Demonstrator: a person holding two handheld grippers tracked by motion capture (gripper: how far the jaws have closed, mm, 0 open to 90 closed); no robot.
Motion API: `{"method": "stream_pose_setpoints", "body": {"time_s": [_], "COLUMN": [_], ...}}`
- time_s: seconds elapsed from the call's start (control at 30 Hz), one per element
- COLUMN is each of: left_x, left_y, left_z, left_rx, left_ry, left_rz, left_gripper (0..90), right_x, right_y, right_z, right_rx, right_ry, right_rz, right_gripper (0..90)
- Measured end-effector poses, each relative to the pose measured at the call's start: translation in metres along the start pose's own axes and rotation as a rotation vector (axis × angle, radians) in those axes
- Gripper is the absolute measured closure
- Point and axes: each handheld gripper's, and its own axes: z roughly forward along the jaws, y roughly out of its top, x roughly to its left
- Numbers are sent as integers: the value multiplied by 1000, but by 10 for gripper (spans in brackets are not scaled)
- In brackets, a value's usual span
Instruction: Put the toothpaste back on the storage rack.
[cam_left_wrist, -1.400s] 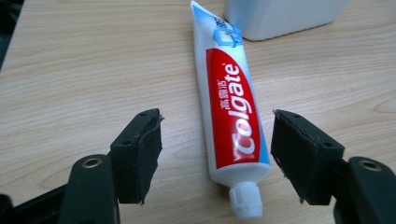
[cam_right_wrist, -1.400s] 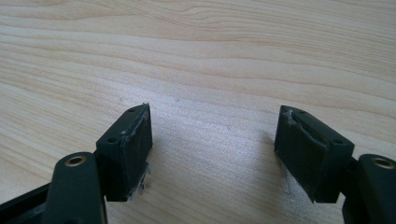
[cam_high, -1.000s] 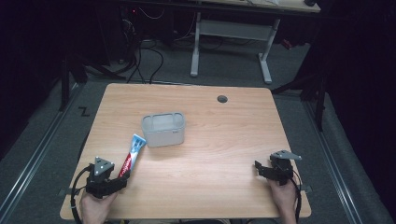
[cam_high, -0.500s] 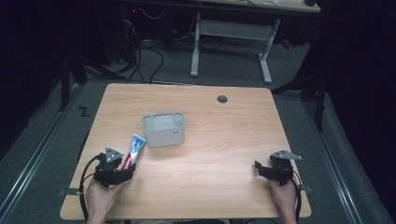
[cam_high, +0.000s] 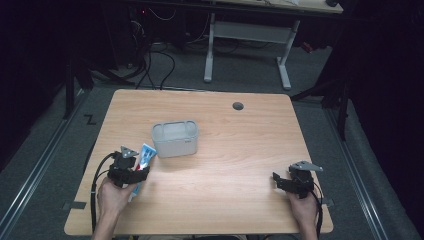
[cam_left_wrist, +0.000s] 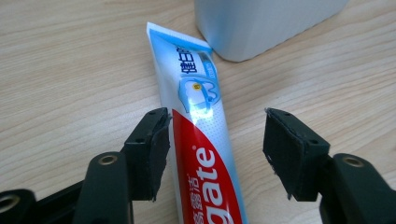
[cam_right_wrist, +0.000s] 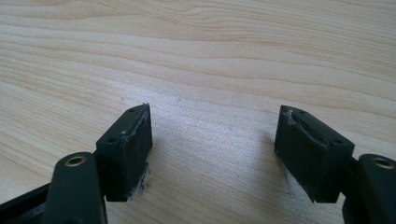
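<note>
A red, white and blue toothpaste tube (cam_left_wrist: 198, 140) lies flat on the wooden table (cam_high: 240, 145), its flat crimped end almost against a translucent grey box (cam_high: 175, 138). My left gripper (cam_left_wrist: 215, 144) is open and straddles the tube, one jaw on each side, pads apart from it. In the high view the left gripper (cam_high: 127, 167) sits over the tube (cam_high: 145, 155) at the table's front left. My right gripper (cam_right_wrist: 215, 149) is open over bare wood, and in the high view the right gripper (cam_high: 295, 181) rests near the front right edge.
The grey box (cam_left_wrist: 261, 23) stands just beyond the tube. A dark cable grommet (cam_high: 238, 106) marks the table's far side. Another desk's white legs (cam_high: 250, 35) and floor cables (cam_high: 150, 60) lie behind the table.
My left gripper has moved forward and right along the tube, from its cap end toward the grey box. The right gripper has stayed still.
</note>
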Motion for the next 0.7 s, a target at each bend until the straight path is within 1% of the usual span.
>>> {"method": "stream_pose_setpoints", "body": {"time_s": [0.03,0.07,0.13,0.2,0.27,0.3,0.37,0.4,0.43,0.47,0.53,0.57,0.6,0.7], "left_x": [0,0,0,-1,-1,0,1,1,1,1,1,1,1,1], "left_y": [0,3,7,11,12,13,16,19,19,22,24,26,28,30], "left_z": [0,4,8,12,14,16,21,25,25,28,29,31,35,38], "left_rx": [0,16,30,45,47,56,82,95,95,106,112,121,133,156], "left_ry": [0,7,14,24,22,19,32,26,26,14,16,19,17,33], "left_rz": [0,5,3,-3,-11,-21,-20,-27,-27,-35,-33,-32,-39,-33], "left_gripper": [414,414,411,403,398,398,363,352,345,336,324,324,323,339], "right_x": [0,0,0,0,0,0,0,0,0,0,0,0,0,0], "right_y": [0,0,0,0,0,0,0,0,0,0,0,0,0,0], "right_z": [0,0,0,0,0,0,0,0,0,0,0,0,0,0], "right_rx": [0,-1,-1,0,0,0,0,-1,-1,-2,-1,-1,-1,-1], "right_ry": [0,-1,0,-1,0,0,0,0,-1,-2,-2,-2,-2,-2], "right_rz": [0,3,4,3,4,4,4,4,4,4,4,4,4,4], "right_gripper": [276,276,276,276,276,276,276,276,276,277,277,276,277,276]}}
